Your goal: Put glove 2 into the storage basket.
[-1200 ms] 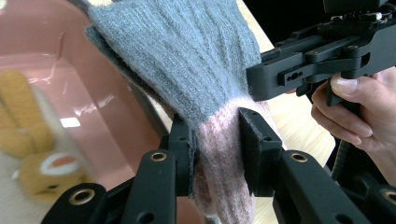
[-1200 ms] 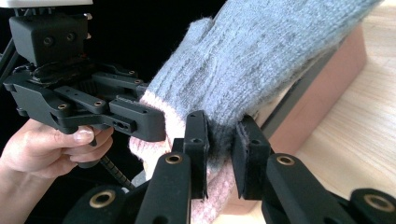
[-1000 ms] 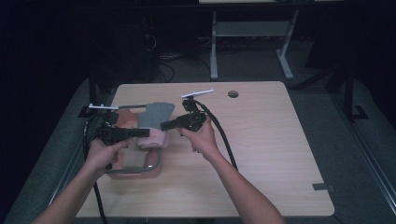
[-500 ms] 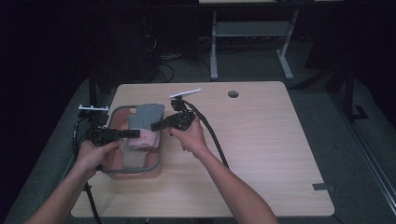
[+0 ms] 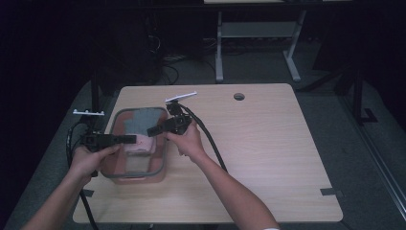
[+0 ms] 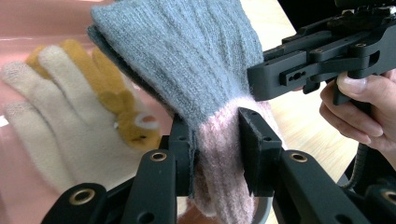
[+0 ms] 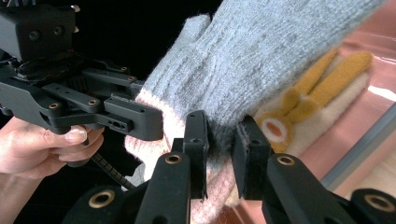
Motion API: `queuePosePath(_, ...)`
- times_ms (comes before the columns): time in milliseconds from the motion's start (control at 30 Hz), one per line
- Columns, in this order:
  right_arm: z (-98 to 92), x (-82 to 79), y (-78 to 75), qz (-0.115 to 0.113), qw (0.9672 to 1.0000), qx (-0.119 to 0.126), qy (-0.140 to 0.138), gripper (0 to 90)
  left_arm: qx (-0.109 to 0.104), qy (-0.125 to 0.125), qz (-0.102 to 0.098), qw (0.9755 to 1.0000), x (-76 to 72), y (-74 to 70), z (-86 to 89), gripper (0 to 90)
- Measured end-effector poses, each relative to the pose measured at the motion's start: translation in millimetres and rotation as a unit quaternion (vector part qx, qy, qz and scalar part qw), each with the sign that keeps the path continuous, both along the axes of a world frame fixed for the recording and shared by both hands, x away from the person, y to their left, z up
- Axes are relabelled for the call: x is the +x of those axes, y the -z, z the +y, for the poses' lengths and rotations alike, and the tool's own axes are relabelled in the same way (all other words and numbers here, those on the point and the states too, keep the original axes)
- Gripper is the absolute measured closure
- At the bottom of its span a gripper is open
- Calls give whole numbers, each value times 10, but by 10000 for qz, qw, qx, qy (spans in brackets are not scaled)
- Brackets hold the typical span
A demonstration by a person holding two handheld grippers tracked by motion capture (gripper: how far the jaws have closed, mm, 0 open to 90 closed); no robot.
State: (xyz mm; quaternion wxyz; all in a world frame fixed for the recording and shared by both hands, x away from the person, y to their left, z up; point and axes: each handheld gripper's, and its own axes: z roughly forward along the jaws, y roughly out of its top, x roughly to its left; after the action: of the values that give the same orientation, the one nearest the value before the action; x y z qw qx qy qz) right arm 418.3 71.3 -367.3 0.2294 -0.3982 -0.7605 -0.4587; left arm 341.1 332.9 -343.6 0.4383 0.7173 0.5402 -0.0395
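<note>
- Since the earlier high-view frames, both hands have been carried toward the left side of the table, and the grey-and-pink glove (image 5: 143, 125) has been brought from above the far edge of the pink tray (image 5: 160, 165) to directly over its interior.
- The left gripper (image 6: 215, 154) is seen clamped on the pink cuff of that glove; the knit is pinched flat between both pads, with the grey body fanning out beyond the fingertips.
- The right gripper (image 7: 219, 156) is likewise closed on the same glove, near the boundary of grey and pink; the fabric is squeezed between its pads.
- The two grips lie just beside each other on the cuff end, so the glove is held spread between the two pairs of fingers and hangs above the tray floor; contact with the floor cannot be confirmed.
- A cream-and-mustard glove (image 6: 70, 121) with a rabbit pattern is observed lying flat in the tray, beyond and below the left fingertips and partly under the held glove.
- Judgement: the carry appears to be finished and placement is the step in hand. Lowering and release over the resting glove would be expected next.
- Risk noted: knit may snag on the pads at release and drag the glove off its mate.
</note>
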Motion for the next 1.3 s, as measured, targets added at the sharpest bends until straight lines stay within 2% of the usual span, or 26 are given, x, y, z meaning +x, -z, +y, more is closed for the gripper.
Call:
queuePosePath(233, 59, 14, 47, 57, 10000, -49, -36, 765, 47, -2, 75, 10000, 5, 34, 33, 684)
queuePosePath(700, 182, 23, 193, 154, 9994, -273, -140, 749, 92, -94, 258, 9996, -15, 212, 104, 684)
queuePosePath(900, 196, 8, 201, 13, 9985, -508, -188, 726, 85, -110, 310, 9994, -14, 283, 99, 683)
queuePosePath(967, 171, 14, 194, -48, 9982, -584, -151, 747, 169, -160, 309, 9993, -11, 300, 119, 683)
queuePosePath(1033, 149, 16, 185, -58, 9982, -595, -99, 750, 146, -181, 338, 9992, -9, 315, 138, 683)
queuePosePath(1067, 94, 31, 173, -48, 9985, -542, -69, 752, 232, -227, 360, 9988, -10, 334, 146, 683)
queuePosePath(1100, 72, 33, 163, -78, 9985, -547, -38, 751, 415, -286, 513, 9974, -7, 414, 155, 683)
queuePosePath(1233, 12, 32, 119, -120, 9987, -503, -15, 749, 408, -262, 587, 9971, -4, 497, 145, 682)
queuePosePath(1300, -6, 24, 109, -146, 9986, -508, -28, 747, 491, -254, 581, 9968, 7, 516, 128, 675)
